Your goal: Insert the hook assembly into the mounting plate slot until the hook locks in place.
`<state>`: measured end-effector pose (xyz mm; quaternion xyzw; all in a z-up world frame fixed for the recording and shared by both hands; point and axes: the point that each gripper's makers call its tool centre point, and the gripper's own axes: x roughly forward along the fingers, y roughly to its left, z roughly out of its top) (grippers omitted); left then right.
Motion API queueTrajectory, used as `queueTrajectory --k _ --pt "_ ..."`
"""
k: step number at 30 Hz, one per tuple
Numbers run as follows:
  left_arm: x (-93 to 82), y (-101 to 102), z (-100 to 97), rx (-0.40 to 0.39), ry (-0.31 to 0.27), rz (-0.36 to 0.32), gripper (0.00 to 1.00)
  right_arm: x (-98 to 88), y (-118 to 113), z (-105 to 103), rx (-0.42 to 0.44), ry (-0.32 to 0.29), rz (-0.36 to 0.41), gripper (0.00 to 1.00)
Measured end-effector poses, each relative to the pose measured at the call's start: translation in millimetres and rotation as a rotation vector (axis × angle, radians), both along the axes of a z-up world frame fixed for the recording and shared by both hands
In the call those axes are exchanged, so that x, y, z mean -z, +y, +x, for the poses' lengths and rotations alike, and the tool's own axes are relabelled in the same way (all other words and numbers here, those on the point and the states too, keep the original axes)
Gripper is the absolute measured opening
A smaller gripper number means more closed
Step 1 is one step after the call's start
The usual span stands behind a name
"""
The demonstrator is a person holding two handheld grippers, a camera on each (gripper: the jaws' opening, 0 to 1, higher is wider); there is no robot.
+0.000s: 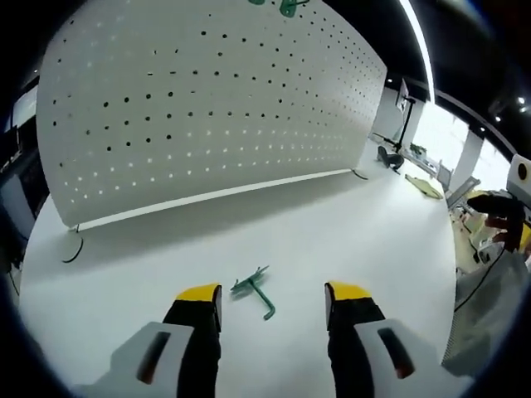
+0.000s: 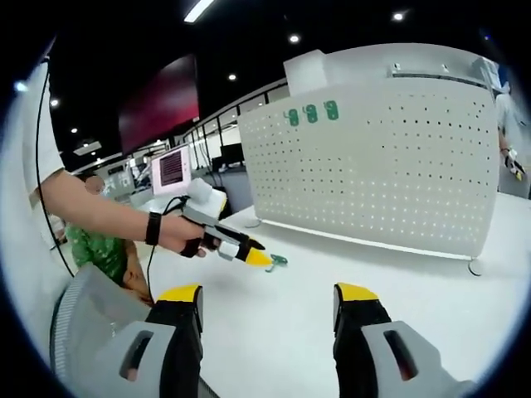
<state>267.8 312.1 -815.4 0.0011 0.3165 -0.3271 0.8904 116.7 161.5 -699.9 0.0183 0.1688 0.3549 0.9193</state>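
The green hook assembly (image 1: 254, 293) lies loose on the white bench (image 1: 332, 224), just ahead of the left tongs (image 1: 272, 292) and between their wide-open, empty jaws, its long axis running near-to-far and slanting slightly right. The right tongs (image 2: 265, 294), also wide open and empty, hang well back, so the left pair is judged the nearer for the pick. The perforated mounting plate (image 1: 207, 108) stands upright at the far side; no legible writing shows.
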Motion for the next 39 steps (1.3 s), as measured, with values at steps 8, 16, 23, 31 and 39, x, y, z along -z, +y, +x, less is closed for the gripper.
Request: queueTrajectory --k 8,16,23,31,39 --pt "1.8 -7.3 2.5 0.020 0.004 -0.006 0.53 3.0 -3.1 0.6 0.010 0.006 -0.002 0.63" --pt "11.5 -14.2 0.2 0.083 0.016 0.039 0.57 -3.2 -8.8 6.3 0.033 -0.011 0.021 0.62" --pt "13.0 -19.2 -2.6 0.113 0.011 0.054 0.56 -0.8 -11.3 6.1 0.029 -0.008 0.014 0.62" --pt "19.2 -22.0 -12.6 0.174 0.023 0.105 0.47 -3.4 -9.1 8.1 0.024 -0.016 0.020 0.62" --pt "17.4 -14.4 -4.1 0.126 -0.002 0.128 0.30 -3.1 -7.9 7.2 0.021 -0.014 0.019 0.62"
